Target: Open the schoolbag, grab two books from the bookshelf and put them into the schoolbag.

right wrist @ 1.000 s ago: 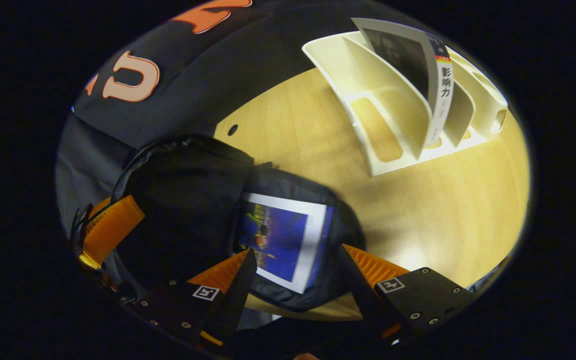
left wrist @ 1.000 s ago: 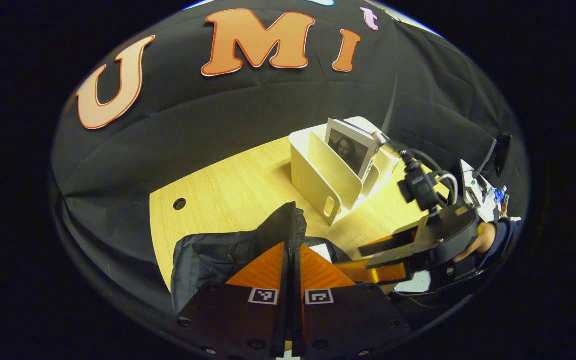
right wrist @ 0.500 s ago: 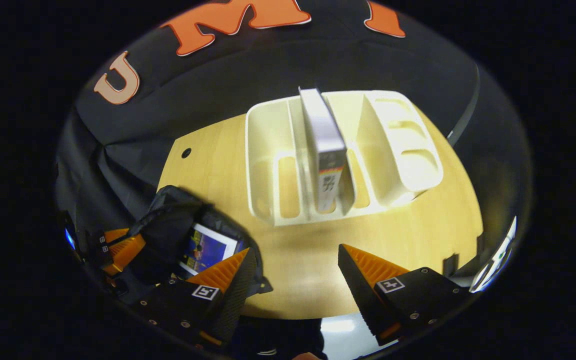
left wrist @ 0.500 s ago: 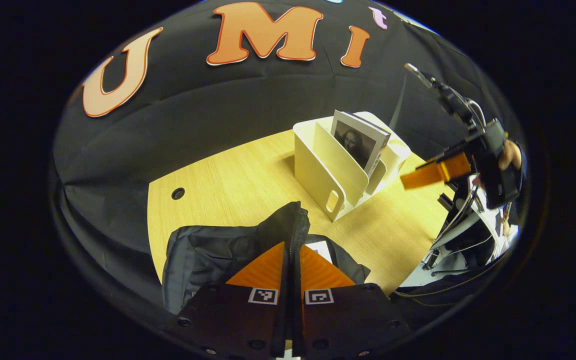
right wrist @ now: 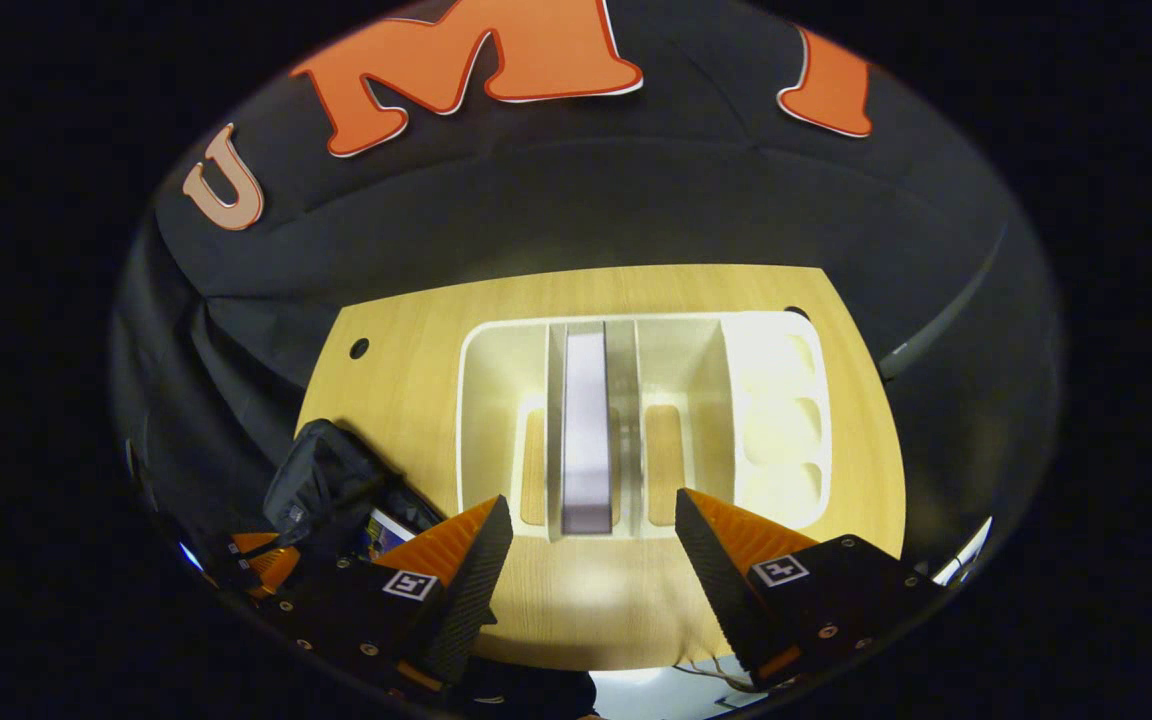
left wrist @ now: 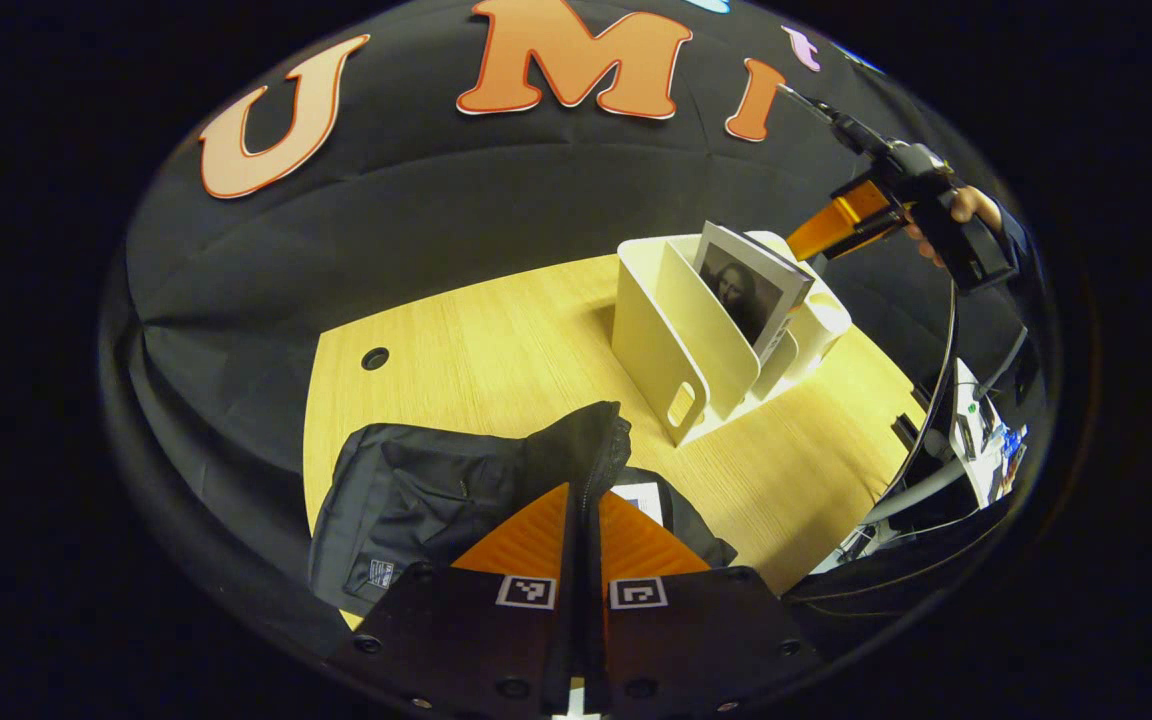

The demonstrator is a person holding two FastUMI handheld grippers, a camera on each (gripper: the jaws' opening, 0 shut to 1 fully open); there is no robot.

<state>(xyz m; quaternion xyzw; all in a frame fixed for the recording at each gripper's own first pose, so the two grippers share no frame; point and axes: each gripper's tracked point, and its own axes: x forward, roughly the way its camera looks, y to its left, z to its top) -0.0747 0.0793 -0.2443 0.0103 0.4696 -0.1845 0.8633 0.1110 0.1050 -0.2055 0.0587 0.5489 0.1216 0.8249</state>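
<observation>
My left gripper [left wrist: 584,500] is shut on the raised rim of the black schoolbag [left wrist: 416,495], holding its mouth up. A white-edged book [left wrist: 641,497] lies inside the bag. The cream bookshelf [left wrist: 676,345] stands on the table with one portrait-cover book [left wrist: 751,290] leaning in a slot. My right gripper [right wrist: 591,520] hangs open high above the bookshelf [right wrist: 771,400], looking straight down on the book's top edge [right wrist: 586,430]. The schoolbag [right wrist: 321,480] sits at the lower left of the right gripper view. In the left gripper view the right gripper [left wrist: 841,225] hovers over the shelf, held by a hand [left wrist: 966,205].
The wooden table [left wrist: 476,340] has a round cable hole [left wrist: 374,357] near its far left edge. Cables and equipment [left wrist: 981,440] lie beyond the table's right edge. Black cloth walls close in the back and left.
My right gripper has left the bag, risen and swung over the bookshelf, now facing down on it. The left gripper keeps its hold on the bag's rim.
</observation>
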